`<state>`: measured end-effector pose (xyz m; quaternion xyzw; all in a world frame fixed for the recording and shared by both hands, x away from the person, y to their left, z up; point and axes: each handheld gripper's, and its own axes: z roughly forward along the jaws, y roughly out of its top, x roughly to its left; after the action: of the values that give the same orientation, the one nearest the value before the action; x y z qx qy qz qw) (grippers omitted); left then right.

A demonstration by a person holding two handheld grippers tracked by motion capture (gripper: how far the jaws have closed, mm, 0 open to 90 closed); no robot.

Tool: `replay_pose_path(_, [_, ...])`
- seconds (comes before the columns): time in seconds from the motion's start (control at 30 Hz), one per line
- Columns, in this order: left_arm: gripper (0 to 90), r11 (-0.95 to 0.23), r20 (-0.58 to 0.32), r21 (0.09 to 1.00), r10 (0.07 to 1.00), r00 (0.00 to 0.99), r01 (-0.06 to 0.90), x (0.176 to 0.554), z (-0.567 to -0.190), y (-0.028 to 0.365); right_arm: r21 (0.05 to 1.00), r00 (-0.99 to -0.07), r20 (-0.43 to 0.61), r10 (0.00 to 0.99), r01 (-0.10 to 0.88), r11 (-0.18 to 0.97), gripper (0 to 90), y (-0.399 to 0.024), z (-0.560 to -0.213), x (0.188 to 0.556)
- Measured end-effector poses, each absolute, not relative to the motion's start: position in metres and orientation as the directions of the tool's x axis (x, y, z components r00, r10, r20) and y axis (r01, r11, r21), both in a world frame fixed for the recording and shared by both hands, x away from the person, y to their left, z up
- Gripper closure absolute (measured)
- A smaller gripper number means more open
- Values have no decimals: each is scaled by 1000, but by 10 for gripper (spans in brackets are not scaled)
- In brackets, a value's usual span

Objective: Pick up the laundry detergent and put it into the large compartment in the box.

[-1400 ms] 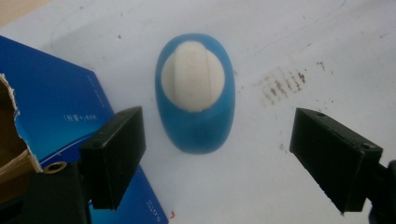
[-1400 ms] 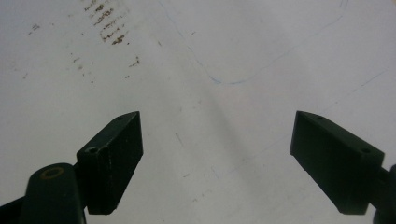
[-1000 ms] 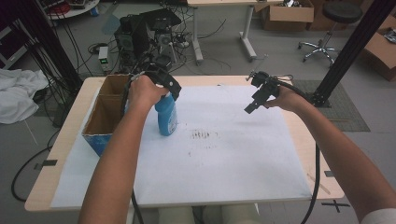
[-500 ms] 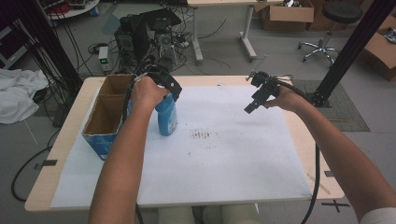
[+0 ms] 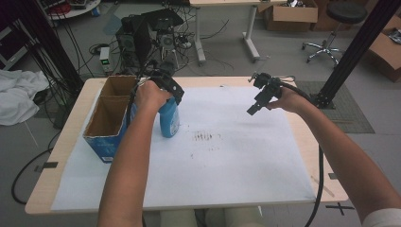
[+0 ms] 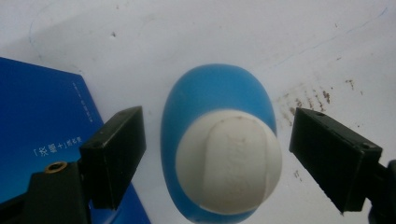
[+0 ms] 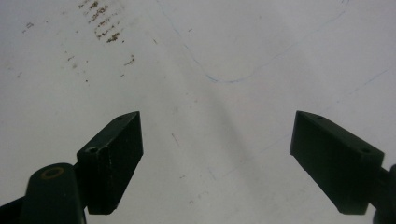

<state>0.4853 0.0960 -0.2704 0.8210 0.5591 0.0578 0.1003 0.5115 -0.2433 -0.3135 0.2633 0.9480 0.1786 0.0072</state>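
One blue bottle stands upright on the white sheet, just beside one cardboard box with two compartments, seemingly empty. Your left gripper straddles its cap, jaws wide; your right gripper hovers wide open.

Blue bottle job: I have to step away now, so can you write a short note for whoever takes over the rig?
Left tongs: open, jaws either side of the white cap of the blue plastic bottle, not clamped.
Right tongs: open, holding nothing, above the white paper sheet.
The bottle stands upright on the sheet beside the open blue cardboard box.
Done: left tongs lined up.
Left: probably close on the bottle and move it.
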Motion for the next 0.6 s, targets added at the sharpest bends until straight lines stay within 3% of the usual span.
replay_pose_path(0.6, [200, -347, -25, 206, 933, 360, 915, 491, -284, 93, 341, -858, 87, 506, 503, 794, 171, -246, -317, 513])
